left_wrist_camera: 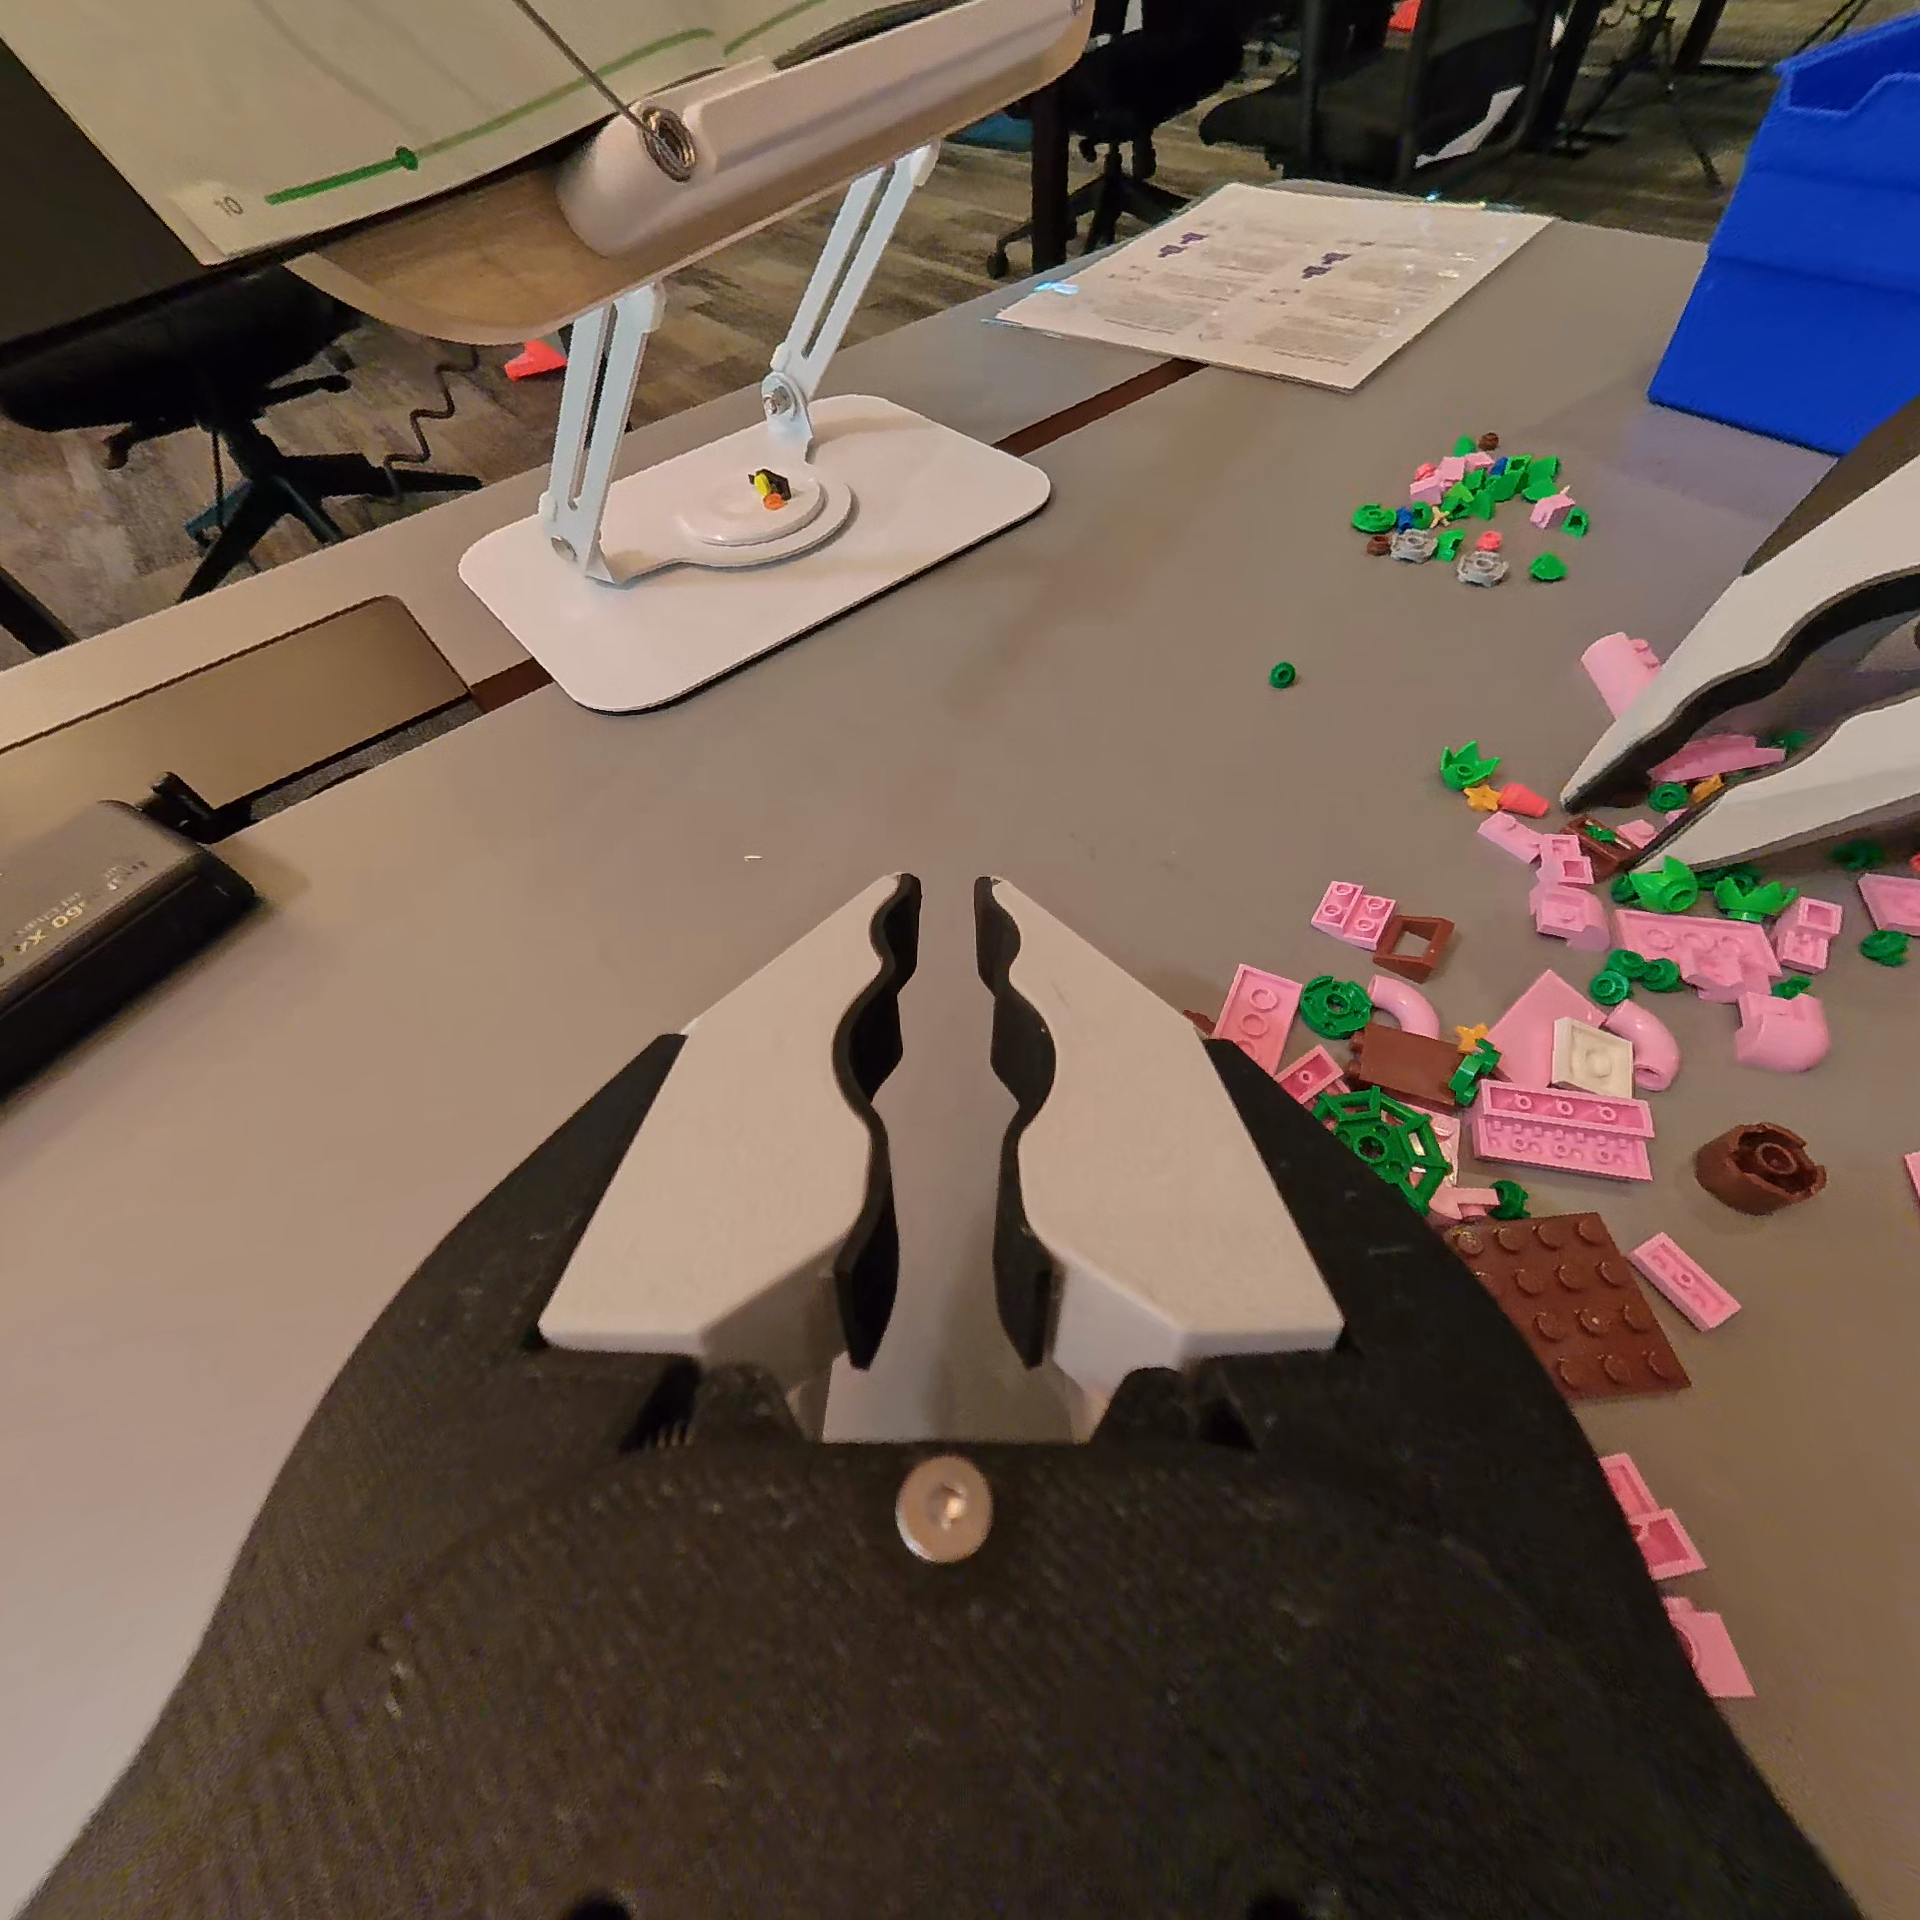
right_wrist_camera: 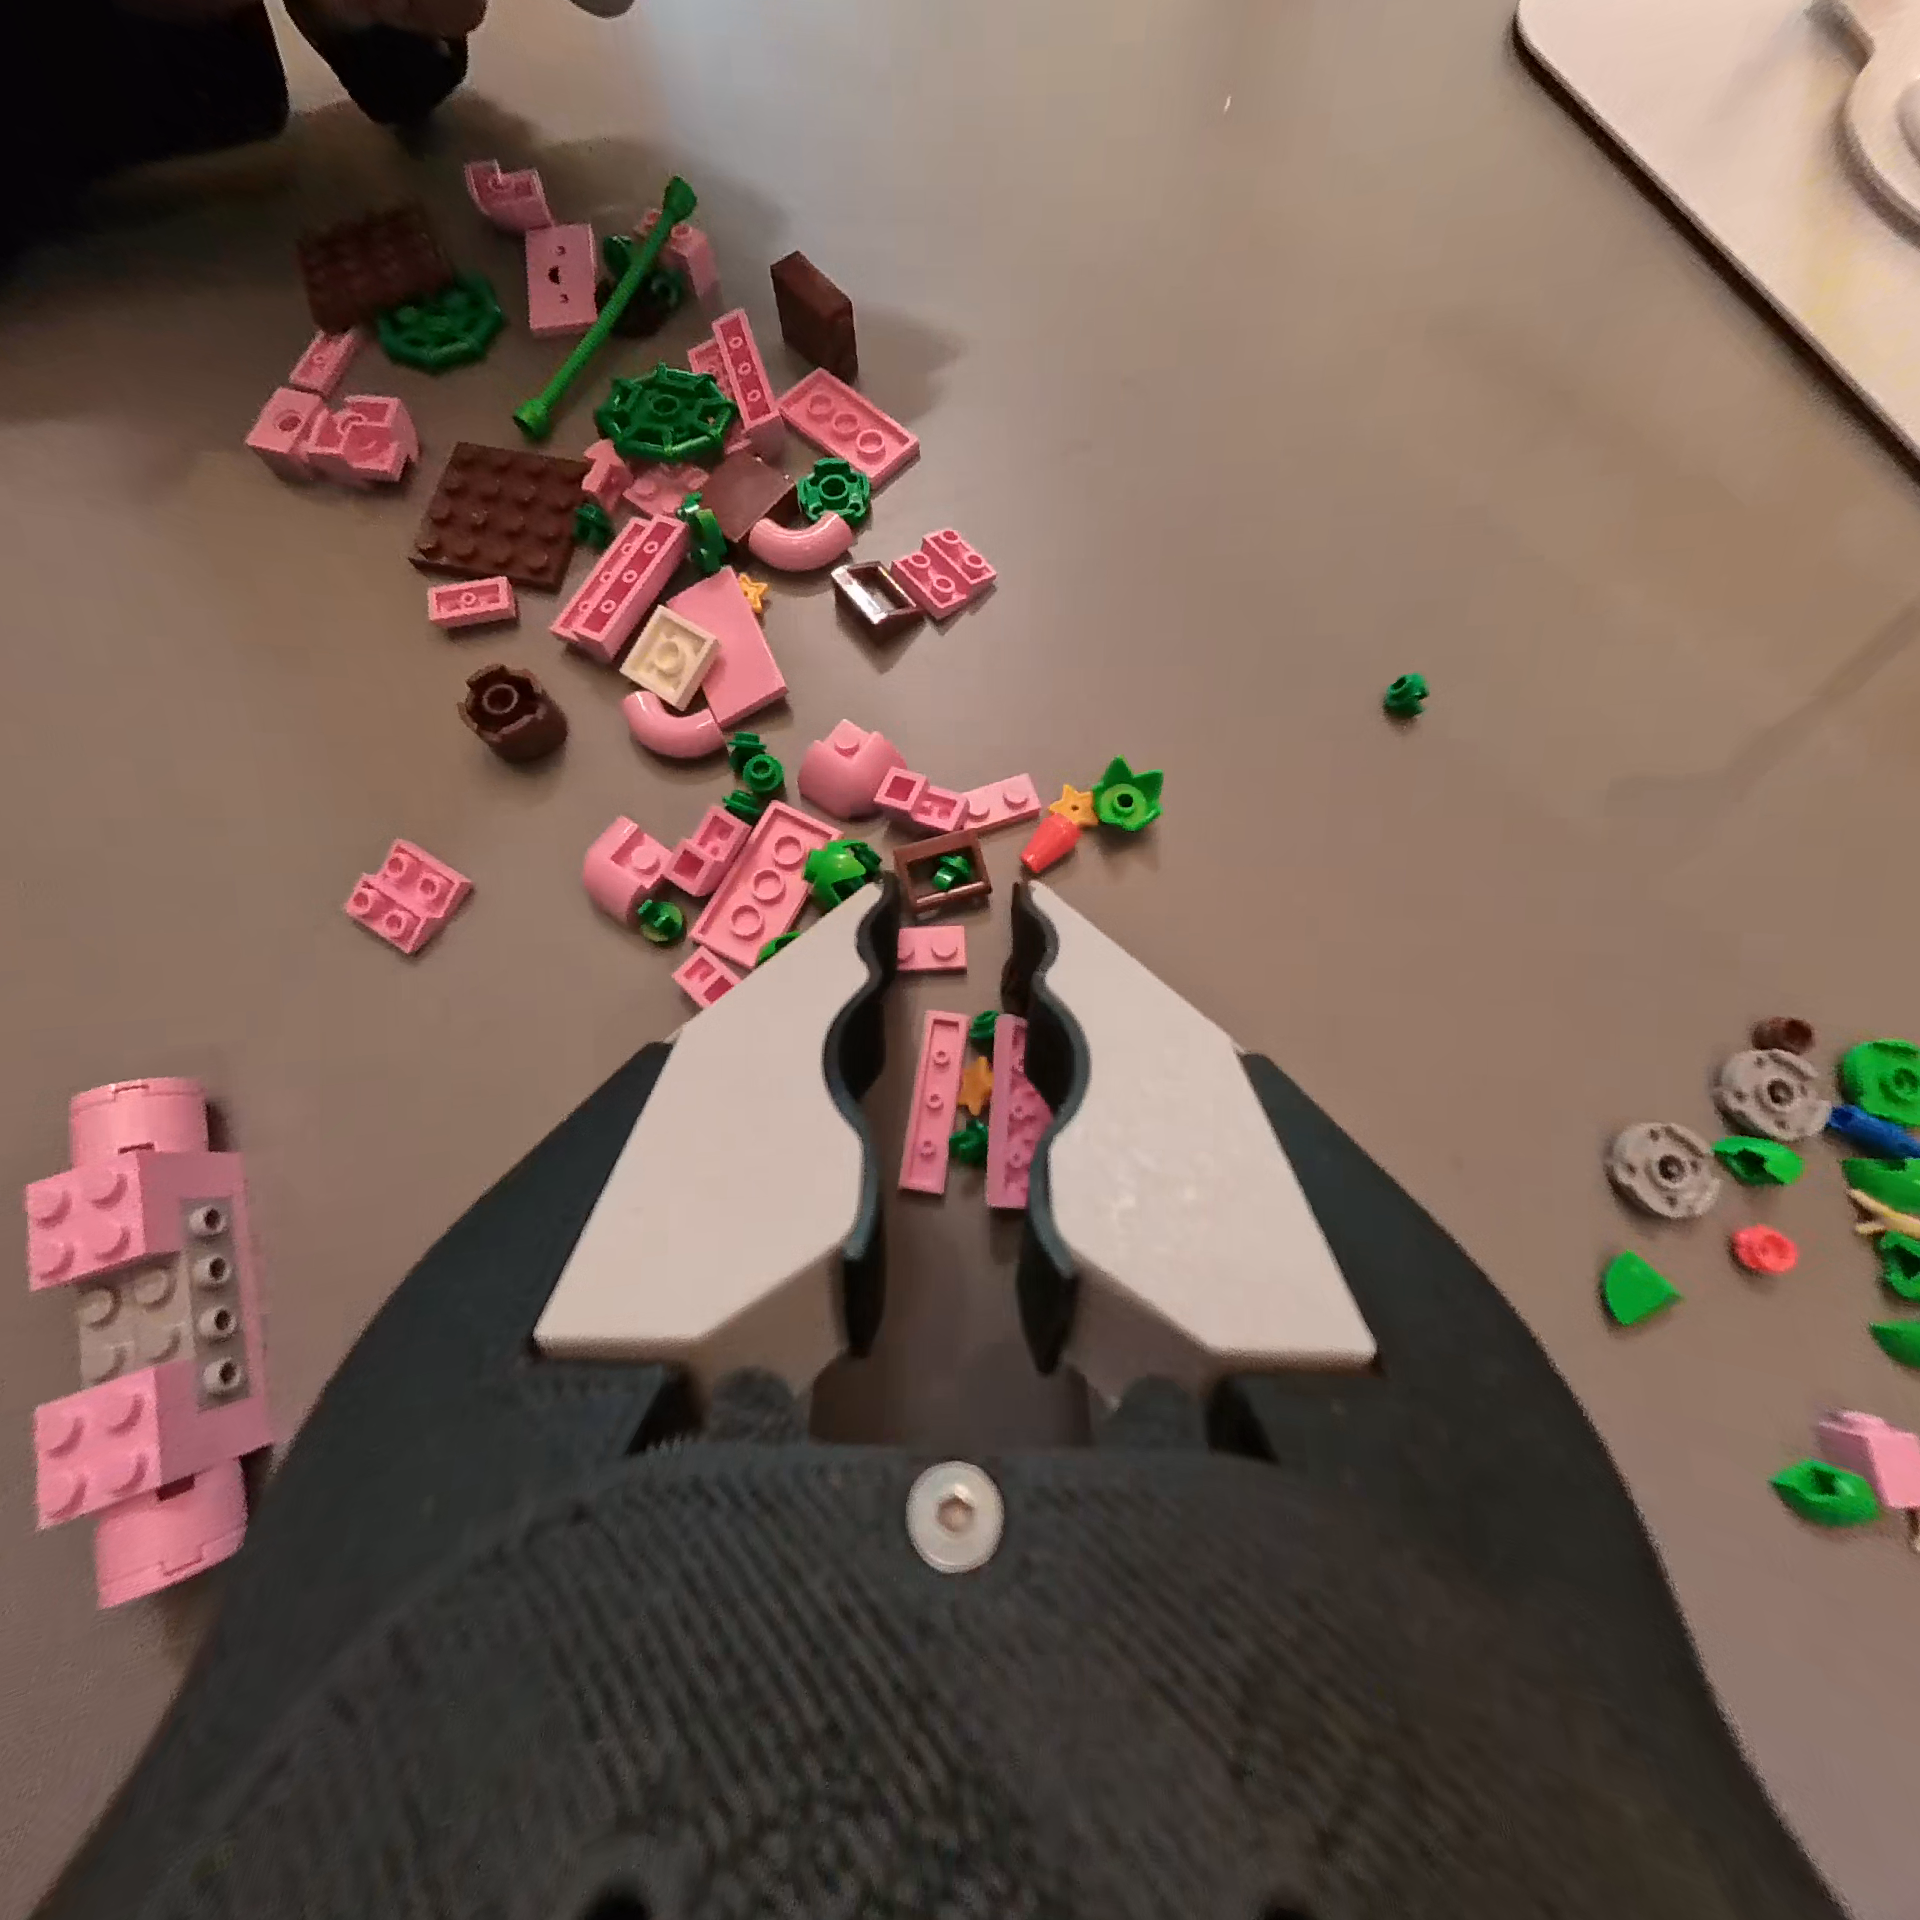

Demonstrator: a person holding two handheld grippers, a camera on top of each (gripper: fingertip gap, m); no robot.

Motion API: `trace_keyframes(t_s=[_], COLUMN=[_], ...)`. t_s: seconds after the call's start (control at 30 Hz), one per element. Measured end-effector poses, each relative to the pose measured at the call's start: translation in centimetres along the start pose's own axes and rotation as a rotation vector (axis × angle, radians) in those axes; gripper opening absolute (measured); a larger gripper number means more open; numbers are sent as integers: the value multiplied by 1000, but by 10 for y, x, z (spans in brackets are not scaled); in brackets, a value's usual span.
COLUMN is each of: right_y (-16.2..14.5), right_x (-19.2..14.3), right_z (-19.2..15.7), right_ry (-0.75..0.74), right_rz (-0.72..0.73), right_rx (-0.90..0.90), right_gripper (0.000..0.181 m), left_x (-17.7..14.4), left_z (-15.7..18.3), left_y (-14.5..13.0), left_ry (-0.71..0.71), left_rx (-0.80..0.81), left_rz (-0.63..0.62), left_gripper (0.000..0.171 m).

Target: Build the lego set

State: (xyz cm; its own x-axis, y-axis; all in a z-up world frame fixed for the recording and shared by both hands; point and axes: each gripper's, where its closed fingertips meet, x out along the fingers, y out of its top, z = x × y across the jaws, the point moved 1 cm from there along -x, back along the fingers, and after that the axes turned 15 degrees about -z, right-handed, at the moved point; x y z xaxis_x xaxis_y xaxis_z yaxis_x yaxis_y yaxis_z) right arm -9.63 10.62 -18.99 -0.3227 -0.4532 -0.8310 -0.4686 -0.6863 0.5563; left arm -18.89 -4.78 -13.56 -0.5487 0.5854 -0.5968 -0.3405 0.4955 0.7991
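Loose lego pieces, pink, green and brown, lie scattered on the grey table; they also show in the left wrist view. Among them are a brown square plate and a brown frame piece. My right gripper is open and empty, low over the pile, with pink plates showing between its fingers. It also shows in the left wrist view. A part-built pink and grey assembly lies to its left. My left gripper is slightly open and empty, over bare table left of the pile.
A white stand holding an instruction booklet is at the back left. A printed sheet and a blue bin are at the back right. A second small pile and a lone green stud lie beyond. A dark device sits at the left. My hands' fingertips stand some 20 centimetres from each other.
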Motion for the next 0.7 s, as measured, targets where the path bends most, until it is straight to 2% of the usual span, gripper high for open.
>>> trace_keyframes(t_s=[0.4, 0.5, 0.57, 0.7], right_y=[4, 21, 32, 41], right_x=[0, -17, -33, -55], right_z=[-5, -10, -11, -7], right_ry=[-14, 56, 161, 362], right_rz=[17, 170, 294, 451], right_rx=[-45, -12, 65, 209], right_gripper=[15, 15, 14, 14], left_x=[2, 2, 2, 2], left_z=[3, 4, 4, 6], left_y=[-1, -1, -1, -1], left_ry=[15, 15, 17, 28], left_rx=[36, 38, 42, 65], left_rz=[-15, -14, -15, -13], left_gripper=[8, 8, 8, 8])
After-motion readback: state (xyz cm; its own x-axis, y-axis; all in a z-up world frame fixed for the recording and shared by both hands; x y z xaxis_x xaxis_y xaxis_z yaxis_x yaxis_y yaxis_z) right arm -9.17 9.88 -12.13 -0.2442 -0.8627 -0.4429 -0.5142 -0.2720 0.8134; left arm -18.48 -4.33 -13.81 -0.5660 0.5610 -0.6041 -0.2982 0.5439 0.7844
